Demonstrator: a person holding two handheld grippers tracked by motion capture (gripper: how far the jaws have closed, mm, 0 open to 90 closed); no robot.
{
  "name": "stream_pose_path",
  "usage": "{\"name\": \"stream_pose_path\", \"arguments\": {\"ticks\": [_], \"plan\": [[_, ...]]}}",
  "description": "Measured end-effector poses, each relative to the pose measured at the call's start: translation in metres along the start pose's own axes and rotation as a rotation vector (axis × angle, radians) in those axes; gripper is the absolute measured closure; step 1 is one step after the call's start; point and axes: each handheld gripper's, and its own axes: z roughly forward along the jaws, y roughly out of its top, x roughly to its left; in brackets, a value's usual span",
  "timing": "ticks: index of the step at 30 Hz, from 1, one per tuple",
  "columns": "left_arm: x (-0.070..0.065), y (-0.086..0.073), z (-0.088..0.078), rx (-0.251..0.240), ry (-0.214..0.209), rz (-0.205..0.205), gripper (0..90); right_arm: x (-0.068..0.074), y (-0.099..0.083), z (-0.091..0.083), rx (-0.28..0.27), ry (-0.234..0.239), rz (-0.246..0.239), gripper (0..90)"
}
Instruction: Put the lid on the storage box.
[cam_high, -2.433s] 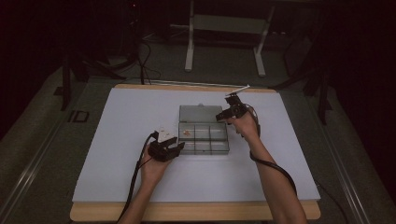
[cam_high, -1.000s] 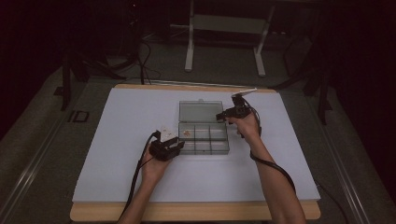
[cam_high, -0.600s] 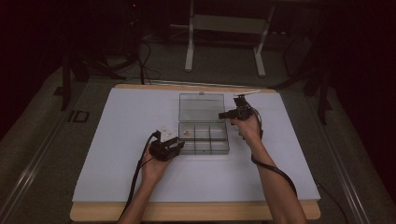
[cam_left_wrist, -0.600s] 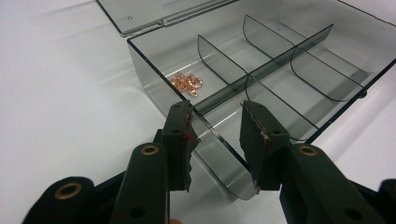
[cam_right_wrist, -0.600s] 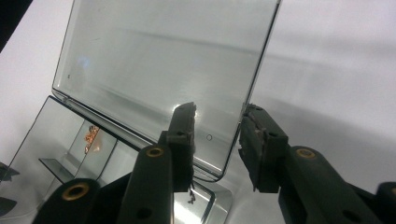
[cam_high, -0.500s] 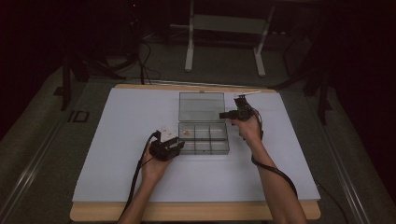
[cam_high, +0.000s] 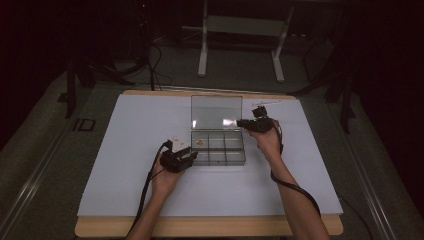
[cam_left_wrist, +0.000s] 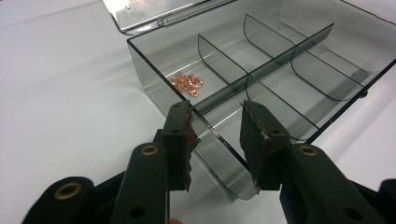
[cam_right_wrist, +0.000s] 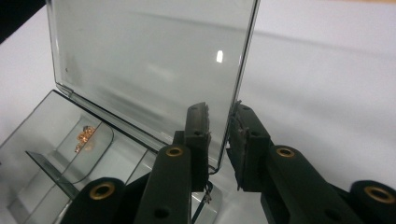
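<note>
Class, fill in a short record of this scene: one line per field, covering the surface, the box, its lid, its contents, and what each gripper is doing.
Surface: white table top on a wooden board
Box: clear compartment box, divided by partitions
Lid: clear lid raised, standing up at the far side of the box
Contents: small copper-coloured rings in one corner compartment; the other compartments look empty
Left gripper: left gripper with jaws apart, straddling a corner of the box wall
Right gripper: right gripper with jaws either side of the lid's edge, a gap showing
</note>
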Motion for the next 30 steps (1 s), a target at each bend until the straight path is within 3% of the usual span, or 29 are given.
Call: {"name": "stream_pose_path", "arguments": {"ticks": [16,24,30], "plan": [[0.0,0.0,0.0,0.002,0.004,0.002,64.6,0.021,-0.013,-0.014,-0.064,-0.096,-0.169,78.7],[0.0,0.0,0.0,0.0,-0.003,-0.001,64.7,0.028,-0.019,-0.017,-0.071,-0.136,-0.206,79.2],[0.001,0.0,0.0,-0.002,-0.005,-0.004,64.6,0.03,-0.021,-0.019,-0.076,-0.152,-0.206,80.1]]}}
